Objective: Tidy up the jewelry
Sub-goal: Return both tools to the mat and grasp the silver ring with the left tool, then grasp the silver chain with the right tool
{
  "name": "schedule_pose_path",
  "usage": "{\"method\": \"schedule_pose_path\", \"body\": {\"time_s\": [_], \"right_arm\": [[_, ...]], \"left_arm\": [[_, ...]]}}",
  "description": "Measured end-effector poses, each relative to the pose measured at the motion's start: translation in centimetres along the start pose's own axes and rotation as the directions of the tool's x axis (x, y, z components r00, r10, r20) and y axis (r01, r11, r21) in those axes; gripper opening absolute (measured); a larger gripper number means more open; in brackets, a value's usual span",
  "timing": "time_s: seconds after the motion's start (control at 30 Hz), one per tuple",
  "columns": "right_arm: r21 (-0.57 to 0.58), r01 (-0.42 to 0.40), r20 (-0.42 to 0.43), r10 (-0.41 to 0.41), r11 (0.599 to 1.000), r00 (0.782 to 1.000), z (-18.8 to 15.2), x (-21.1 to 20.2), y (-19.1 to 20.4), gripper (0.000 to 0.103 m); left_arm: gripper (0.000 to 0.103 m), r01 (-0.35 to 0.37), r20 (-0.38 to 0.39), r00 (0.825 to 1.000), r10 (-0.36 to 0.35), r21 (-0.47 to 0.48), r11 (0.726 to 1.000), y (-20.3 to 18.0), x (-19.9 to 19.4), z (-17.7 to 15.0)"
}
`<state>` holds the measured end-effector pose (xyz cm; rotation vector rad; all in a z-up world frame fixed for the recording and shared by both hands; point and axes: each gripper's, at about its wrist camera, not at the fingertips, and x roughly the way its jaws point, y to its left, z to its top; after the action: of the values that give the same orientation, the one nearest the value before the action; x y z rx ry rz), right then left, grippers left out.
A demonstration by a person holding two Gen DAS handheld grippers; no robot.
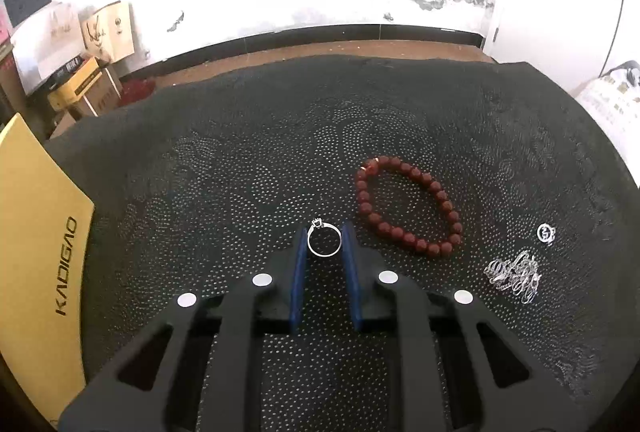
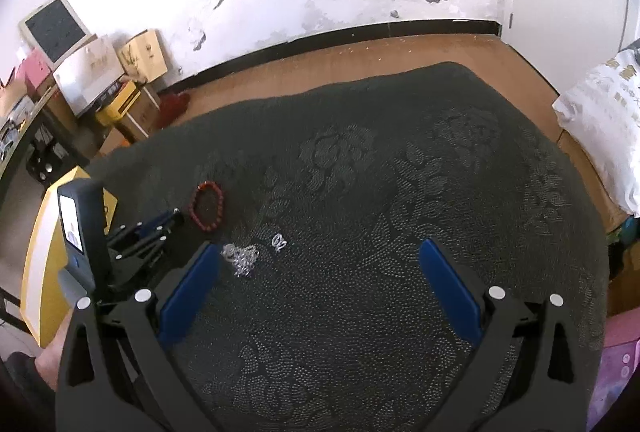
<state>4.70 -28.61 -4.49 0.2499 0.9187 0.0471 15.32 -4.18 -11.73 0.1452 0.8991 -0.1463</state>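
A silver ring (image 1: 324, 240) sits between the blue pads of my left gripper (image 1: 324, 238), which is closed onto it just above the dark cloth. A red bead bracelet (image 1: 408, 205) lies right of it, also in the right wrist view (image 2: 207, 205). A silver chain heap (image 1: 514, 276) and a small silver charm (image 1: 545, 233) lie further right; both show in the right wrist view, the chain (image 2: 241, 258) and the charm (image 2: 279, 242). My right gripper (image 2: 320, 252) is wide open and empty above the cloth. The left gripper's body (image 2: 144, 232) shows at its left.
A dark patterned cloth (image 1: 280, 151) covers the table. A yellow box marked KADIGAO (image 1: 40, 232) stands at the left edge. Cardboard boxes (image 2: 120, 79) are stacked on the floor by the wall. A white bag (image 2: 600, 119) lies at the right.
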Motion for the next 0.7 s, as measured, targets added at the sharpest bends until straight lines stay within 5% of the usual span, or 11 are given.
{"method": "schedule_pose_path", "body": {"time_s": [0.3, 0.47, 0.63, 0.7], "right_arm": [[-0.153, 0.069, -0.087, -0.083, 0.986, 0.993, -2.0, 5.3, 1.9, 0.096], [-0.144, 0.010, -0.092, -0.024, 0.990, 0.995, -2.9, 6.8, 2.9, 0.096], [-0.197, 0.088, -0.072, -0.104, 0.976, 0.992, -2.7, 8.9, 4.0, 0.094], [-0.166, 0.057, -0.077, -0.071, 0.985, 0.995, -2.5, 8.9, 4.3, 0.094]], "left_arm": [[0.018, 0.004, 0.017, 1.000, -0.003, -0.056, 0.998, 1.4, -3.8, 0.4], [0.018, 0.027, 0.054, 0.998, -0.022, -0.092, 0.995, 2.4, -7.3, 0.6], [0.018, 0.044, 0.070, 0.997, -0.037, -0.097, 0.994, 3.4, -9.0, 0.3], [0.018, 0.044, 0.068, 0.997, -0.038, -0.101, 0.994, 4.1, -9.3, 0.1]]}}
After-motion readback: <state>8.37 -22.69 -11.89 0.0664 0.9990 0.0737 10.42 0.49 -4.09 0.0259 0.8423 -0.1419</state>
